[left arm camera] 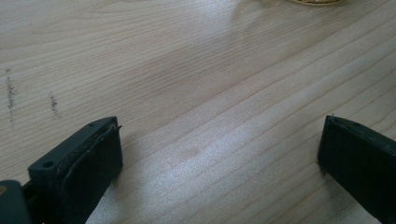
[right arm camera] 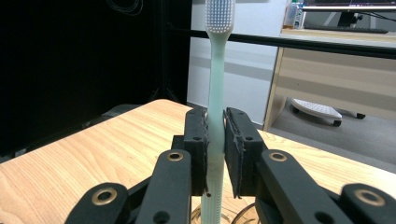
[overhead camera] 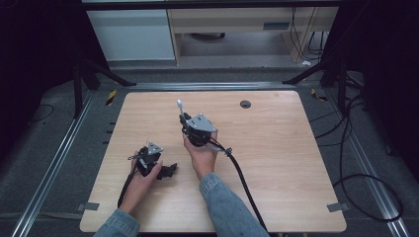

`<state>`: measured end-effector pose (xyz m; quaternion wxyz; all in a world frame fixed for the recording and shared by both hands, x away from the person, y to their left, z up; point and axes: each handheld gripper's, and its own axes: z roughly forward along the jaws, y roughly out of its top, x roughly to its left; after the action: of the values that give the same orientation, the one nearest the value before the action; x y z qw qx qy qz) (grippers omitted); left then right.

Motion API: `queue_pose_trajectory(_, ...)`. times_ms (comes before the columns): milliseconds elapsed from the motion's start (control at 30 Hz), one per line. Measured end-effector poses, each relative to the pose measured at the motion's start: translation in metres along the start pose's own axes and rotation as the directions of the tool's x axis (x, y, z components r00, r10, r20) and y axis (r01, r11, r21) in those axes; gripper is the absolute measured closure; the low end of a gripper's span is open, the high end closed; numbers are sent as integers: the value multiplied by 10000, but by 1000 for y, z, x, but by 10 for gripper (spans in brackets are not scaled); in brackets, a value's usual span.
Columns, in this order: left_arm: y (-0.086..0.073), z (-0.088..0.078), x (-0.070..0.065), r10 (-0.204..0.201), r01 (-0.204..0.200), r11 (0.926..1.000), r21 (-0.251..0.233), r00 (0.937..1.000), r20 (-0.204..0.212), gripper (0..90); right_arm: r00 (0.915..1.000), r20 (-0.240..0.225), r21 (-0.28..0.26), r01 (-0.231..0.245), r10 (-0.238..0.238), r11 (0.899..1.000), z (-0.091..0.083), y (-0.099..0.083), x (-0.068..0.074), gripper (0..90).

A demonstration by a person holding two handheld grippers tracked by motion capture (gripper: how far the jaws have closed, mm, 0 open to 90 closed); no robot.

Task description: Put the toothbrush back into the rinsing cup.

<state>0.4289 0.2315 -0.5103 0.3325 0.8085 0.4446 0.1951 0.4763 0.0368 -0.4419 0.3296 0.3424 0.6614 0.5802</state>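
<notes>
Gripping a pale toothbrush (right arm camera: 215, 93) by its handle between the right gripper (right arm camera: 215, 149) pads, long axis upright, bristles topmost, above the table (overhead camera: 276, 163) centre. Hanging over what is possibly a container rim just under the handle, contents unreadable. Resting low beside, the left gripper (left arm camera: 219, 154), jaws wide apart, empty.

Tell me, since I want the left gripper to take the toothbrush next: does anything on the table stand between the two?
Nothing visible does. The right gripper holds the toothbrush upright above the wooden table. The left gripper rests open on the table nearer the person, and in the high view bare wood lies between them.
</notes>
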Motion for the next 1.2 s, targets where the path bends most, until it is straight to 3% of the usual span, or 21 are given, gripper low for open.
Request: queue_pose_trajectory(1200, 0, 0, 0, -3, 3, 10000, 9, 10000, -7, 0, 10000, 32, 293, 53, -54, 9996, 4, -18, 2, 794)
